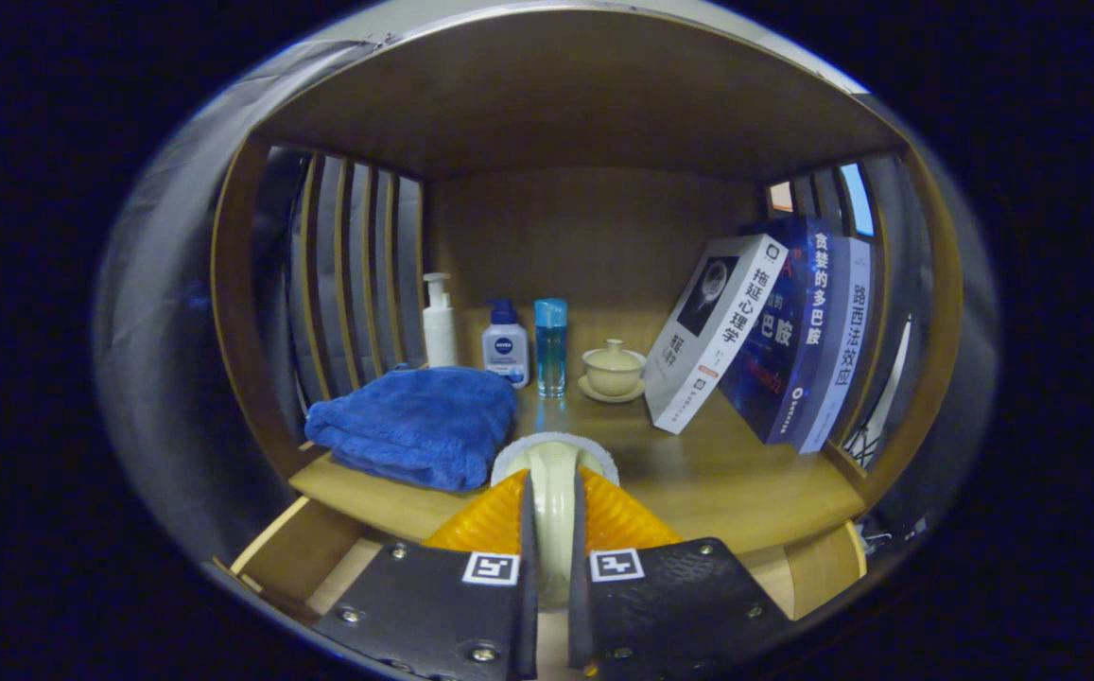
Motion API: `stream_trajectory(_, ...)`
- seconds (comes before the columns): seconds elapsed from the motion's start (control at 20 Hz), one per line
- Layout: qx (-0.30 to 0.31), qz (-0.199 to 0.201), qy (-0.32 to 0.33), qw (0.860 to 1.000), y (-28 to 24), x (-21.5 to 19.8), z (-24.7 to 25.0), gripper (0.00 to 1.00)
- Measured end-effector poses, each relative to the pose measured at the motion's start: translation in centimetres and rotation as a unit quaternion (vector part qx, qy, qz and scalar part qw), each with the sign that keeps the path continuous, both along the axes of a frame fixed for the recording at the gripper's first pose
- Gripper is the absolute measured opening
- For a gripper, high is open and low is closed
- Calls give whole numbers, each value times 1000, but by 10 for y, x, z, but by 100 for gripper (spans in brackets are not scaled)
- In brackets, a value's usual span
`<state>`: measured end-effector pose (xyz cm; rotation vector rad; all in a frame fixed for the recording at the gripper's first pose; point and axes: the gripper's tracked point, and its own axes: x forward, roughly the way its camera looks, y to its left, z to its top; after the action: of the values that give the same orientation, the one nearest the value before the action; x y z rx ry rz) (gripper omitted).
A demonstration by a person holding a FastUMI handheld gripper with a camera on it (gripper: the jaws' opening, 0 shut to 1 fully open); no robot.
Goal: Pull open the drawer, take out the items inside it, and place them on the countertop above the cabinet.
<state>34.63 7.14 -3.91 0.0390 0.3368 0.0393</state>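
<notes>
Cream-coloured and smooth, a rounded handle-like item (553, 492) stands upright between the two fingers of the gripper (552, 539), which are drawn in narrow and press on it from both sides. Its top carries a white fuzzy rim, and it sits right at the front edge of the countertop (698, 473), over the gap where the drawer (305, 558) is pulled open below. Pale wooden drawer walls show to either side of the fingers; what lies inside the drawer cannot be made out.

Just beyond the fingers, a folded blue towel (419, 421) lies on the countertop near its front left corner. Behind the towel, along the back edge, stand a white pump bottle (439, 322), a small white bottle with a blue cap (505, 342) and a tall clear blue bottle (550, 346), close together in a row. Beside them sits a cream lidded cup on a saucer (614, 370). At the right side, three books (773, 331) lean together, tilted toward the slatted side wall (887, 312). A wooden back panel (594, 236) and a wooden top (565, 95) close in the shelf.
</notes>
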Motion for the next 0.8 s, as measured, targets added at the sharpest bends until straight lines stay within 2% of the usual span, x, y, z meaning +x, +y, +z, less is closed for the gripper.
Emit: stream_trajectory(0.8,-10,-38,-4,999,-16,55,-13,13)
